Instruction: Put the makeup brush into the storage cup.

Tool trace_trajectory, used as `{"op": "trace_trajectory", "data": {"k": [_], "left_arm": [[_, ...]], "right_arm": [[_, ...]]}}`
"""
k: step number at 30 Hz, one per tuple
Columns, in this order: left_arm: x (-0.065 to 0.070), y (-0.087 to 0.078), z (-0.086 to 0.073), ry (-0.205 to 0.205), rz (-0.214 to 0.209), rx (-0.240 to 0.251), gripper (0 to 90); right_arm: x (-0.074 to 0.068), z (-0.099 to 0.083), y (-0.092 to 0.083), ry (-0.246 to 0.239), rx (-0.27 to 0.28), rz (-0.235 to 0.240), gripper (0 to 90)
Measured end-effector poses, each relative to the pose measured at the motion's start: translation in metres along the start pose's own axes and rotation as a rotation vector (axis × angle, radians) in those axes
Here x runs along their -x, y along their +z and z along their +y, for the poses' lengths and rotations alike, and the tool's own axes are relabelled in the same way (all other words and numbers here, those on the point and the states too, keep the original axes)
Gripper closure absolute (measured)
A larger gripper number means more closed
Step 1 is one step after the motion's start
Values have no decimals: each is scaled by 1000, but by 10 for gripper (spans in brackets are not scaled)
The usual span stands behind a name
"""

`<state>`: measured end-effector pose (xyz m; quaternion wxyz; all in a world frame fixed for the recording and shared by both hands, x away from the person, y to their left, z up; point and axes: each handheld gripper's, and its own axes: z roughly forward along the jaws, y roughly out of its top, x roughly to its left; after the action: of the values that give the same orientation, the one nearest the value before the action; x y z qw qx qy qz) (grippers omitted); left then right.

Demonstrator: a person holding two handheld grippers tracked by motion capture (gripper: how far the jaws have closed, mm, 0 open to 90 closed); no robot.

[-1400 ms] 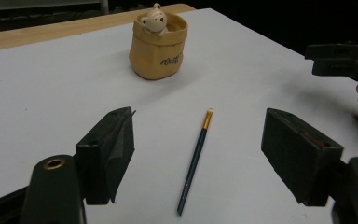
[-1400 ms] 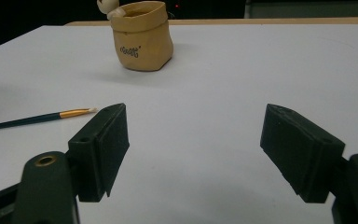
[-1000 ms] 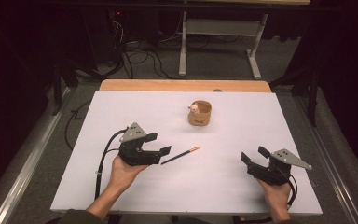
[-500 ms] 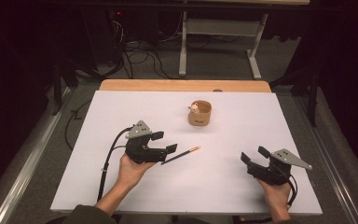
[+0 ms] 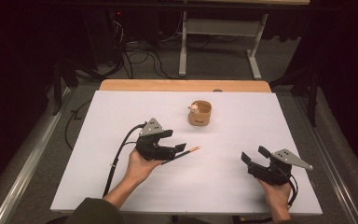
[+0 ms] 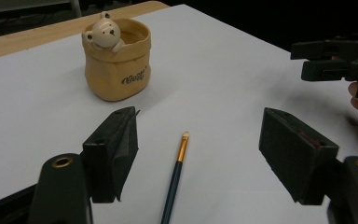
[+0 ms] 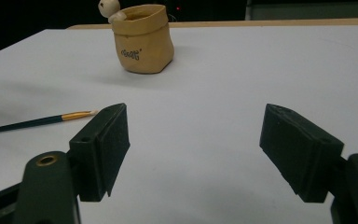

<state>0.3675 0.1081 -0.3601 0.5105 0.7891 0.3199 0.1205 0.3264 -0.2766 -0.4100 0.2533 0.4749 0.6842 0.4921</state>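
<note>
We see the paintbrush (image 6: 177, 175) lying flat on the white surface (image 5: 121, 116), between the spread jaws of the left tongs (image 5: 179, 148), which are released and not touching it. It is slim, with a dark green handle, a brass ferrule and a pale tip. The right tongs (image 5: 253, 155), also released, sit well apart. Beyond stands a tan, sack-shaped ceramic pot (image 5: 199, 113) with a small bear figure (image 6: 103, 33) on its rim.

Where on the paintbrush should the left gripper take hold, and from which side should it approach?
Grip the dark green handle of the paintbrush, below the gold ferrule. It lies flat and thin on the table, already between the open left gripper pads, so probably come straight down, jaws across the handle.
</note>
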Motion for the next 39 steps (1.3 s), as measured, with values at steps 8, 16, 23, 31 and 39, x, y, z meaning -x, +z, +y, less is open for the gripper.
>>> {"op": "trace_trajectory", "data": {"k": [8, 16, 23, 31, 39], "left_arm": [[0, 7, 5, 6, 11, 6, 272], [4, 15, 14, 21, 32, -6, 276], [9, 26, 22, 53, 14, -131, 283], [15, 34, 25, 104, 46, -255, 312], [14, 38, 28, 130, 58, -342, 331]], "right_arm": [[-1, 0, 0, 0, -1, 1, 257], [-1, 0, 0, -1, -1, 3, 257], [-1, 0, 0, 1, 0, 3, 257], [-1, 1, 0, -2, 2, 3, 257], [-2, 1, 0, -4, 0, 4, 257]]}}
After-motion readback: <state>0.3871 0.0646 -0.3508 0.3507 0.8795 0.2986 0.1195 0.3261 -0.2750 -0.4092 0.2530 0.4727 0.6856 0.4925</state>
